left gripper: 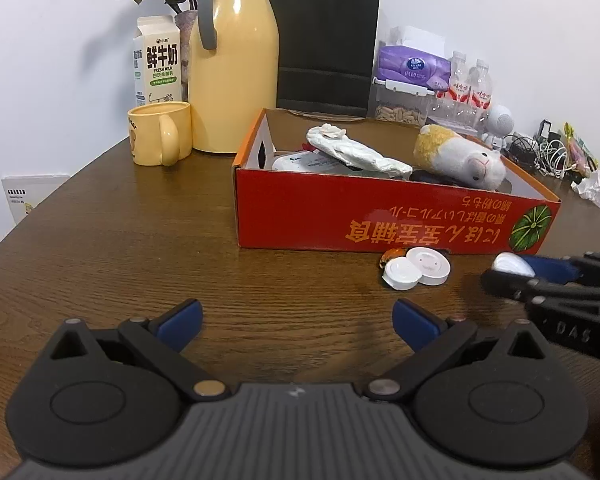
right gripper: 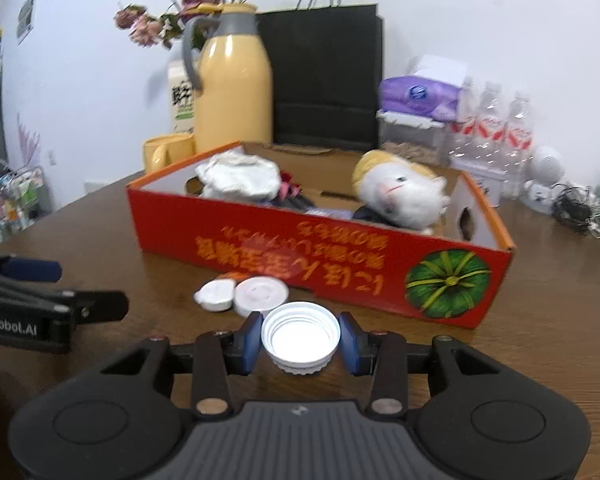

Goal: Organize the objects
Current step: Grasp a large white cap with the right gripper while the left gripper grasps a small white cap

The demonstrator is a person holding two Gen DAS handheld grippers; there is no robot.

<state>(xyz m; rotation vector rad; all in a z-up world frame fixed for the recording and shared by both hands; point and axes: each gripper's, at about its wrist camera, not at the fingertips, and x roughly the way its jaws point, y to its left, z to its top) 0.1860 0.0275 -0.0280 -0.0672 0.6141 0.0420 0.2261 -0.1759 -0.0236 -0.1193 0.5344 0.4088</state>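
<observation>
The right tongs (right gripper: 300, 344) are clamped on a white screw cap (right gripper: 300, 338), one blue pad against each side of its rim, with the open threaded side facing up. Gripping it across the rim this way keeps it level and likely makes it easy to carry. It sits just above the desk (right gripper: 540, 360), close in front of the red cardboard box (right gripper: 340, 264). That box already holds a plush toy (right gripper: 400, 196) and a crumpled white wrapper (right gripper: 240, 178), so it seems to be the collecting place and the cap probably belongs there too. Two more white caps (right gripper: 244, 294) and a small orange bit lie on the desk touching the box's front wall, apparently waiting their turn. The left tongs (left gripper: 298, 326) stand wide apart and empty over bare wood, kept clear of the working side.
</observation>
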